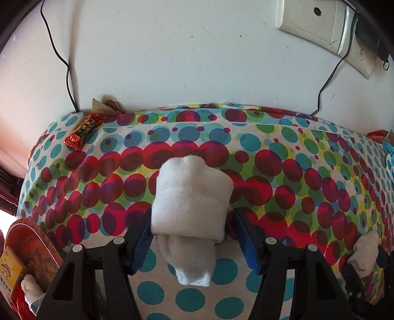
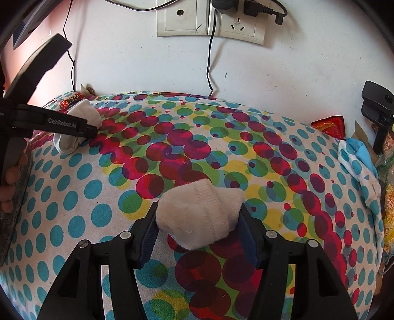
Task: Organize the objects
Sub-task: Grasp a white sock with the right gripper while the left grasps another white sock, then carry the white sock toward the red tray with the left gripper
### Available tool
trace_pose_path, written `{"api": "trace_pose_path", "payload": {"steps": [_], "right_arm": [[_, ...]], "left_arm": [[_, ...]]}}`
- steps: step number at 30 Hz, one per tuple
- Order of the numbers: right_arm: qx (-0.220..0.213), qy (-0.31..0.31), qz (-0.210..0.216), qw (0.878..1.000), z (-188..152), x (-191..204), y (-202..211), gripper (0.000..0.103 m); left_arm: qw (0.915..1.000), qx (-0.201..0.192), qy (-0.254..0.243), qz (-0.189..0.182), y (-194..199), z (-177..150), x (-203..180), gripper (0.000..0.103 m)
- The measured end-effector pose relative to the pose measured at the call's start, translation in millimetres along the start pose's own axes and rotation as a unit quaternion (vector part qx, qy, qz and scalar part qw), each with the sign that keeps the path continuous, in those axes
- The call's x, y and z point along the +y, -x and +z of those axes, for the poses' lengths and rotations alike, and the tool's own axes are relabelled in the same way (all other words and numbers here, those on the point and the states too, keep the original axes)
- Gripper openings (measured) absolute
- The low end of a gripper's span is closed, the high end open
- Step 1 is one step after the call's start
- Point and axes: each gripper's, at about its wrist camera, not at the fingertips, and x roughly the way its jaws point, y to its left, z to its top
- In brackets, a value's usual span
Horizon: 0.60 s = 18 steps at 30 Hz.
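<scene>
Two rolled white socks are in play, one per gripper. The left gripper (image 1: 189, 236) has its blue-padded fingers (image 1: 141, 242) clenched on the first rolled sock (image 1: 190, 197), which sits between them with its loose end hanging toward the camera, above the polka-dot cloth (image 1: 307, 172) covering the counter. The right gripper (image 2: 198, 229) grips the second rolled sock (image 2: 199, 219) the same way — fingers (image 2: 147, 233) pressed to both sides of the bundle, its ribbed cuff facing up.

In the right wrist view the left gripper shows again at far left, held level and pointing across the cloth, with the person's hand (image 2: 11, 182) wrapped round its handle. The right gripper points toward the wall.

Two red-wrapped candies lie on the cloth: one candy bar (image 1: 83, 130) near the back left corner, another red wrapper (image 2: 330, 125) at the back right. Two wall plates (image 2: 209, 18) are mounted side by side on the wall. At the lower left edge of the left wrist view is a red tin (image 1: 32, 246) holding what may be a small box — the view there is too distorted to be sure.
</scene>
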Motion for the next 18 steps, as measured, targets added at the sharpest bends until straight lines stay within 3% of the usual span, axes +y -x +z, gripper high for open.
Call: {"api": "trace_pose_path", "payload": {"steps": [2, 4, 5, 9, 18], "right_arm": [[0.0, 0.0, -0.002, 1.0, 0, 1, 0, 0.058], [0.0, 0.001, -0.002, 1.0, 0, 0, 0, 0.058], [0.0, 0.0, 0.0, 1.0, 0, 0, 1, 0.058], [-0.001, -0.003, 0.0, 1.0, 1, -1, 0, 0.057], [-0.001, -0.001, -0.007, 1.0, 2, -2, -1, 0.056]], "left_arm": [[0.9999, -0.006, -0.005, 0.007, 1, -1, -3, 0.063], [1.0, -0.005, -0.002, -0.002, 2, -2, -3, 0.053], [1.0, -0.006, -0.002, 0.007, 3, -3, -4, 0.043], [0.9996, -0.009, -0.011, 0.023, 8, -6, -8, 0.033], [0.9998, 0.012, -0.013, 0.003, 23, -24, -19, 0.03]]}}
